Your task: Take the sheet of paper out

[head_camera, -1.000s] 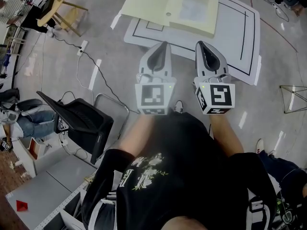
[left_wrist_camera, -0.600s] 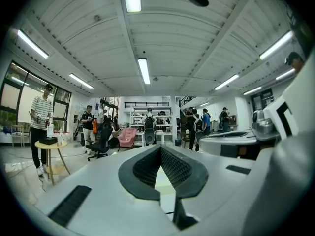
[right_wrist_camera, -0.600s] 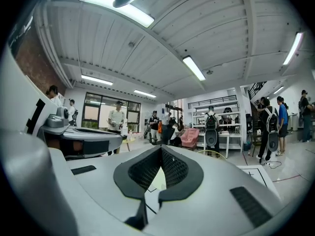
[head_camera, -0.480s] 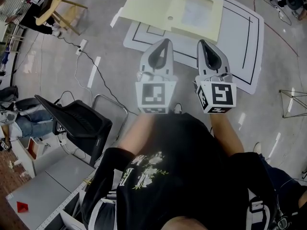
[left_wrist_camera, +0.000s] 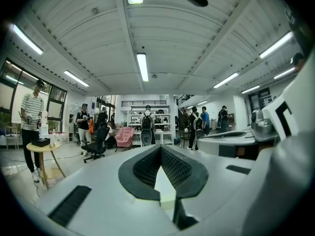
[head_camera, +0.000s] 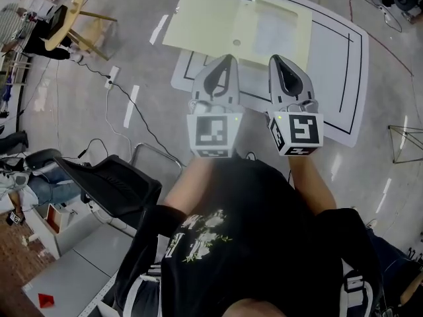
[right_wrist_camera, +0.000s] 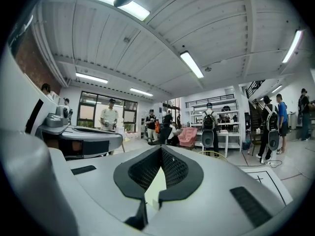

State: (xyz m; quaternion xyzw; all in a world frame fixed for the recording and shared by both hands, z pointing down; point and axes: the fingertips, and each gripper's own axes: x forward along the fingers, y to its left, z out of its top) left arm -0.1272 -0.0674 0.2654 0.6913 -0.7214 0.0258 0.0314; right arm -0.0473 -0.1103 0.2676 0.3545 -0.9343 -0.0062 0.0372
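An open pale yellow folder lies on a white surface with a black outline in the head view. A white sheet of paper rests in the folder's right half. My left gripper and right gripper are held side by side in front of the person's chest, pointing toward the folder and well short of it in height. Both are shut with nothing between the jaws. In the gripper views the left gripper and right gripper look out across the room, and the folder is not seen there.
A black office chair stands at the left, with a cable and power strip on the floor beyond it. A wooden stool is at the far left. Several people stand by shelves across the room.
The folder and white surface have slid lower and nearer in the head view as the person moved forward. Both grippers keep the same pose, still shut.
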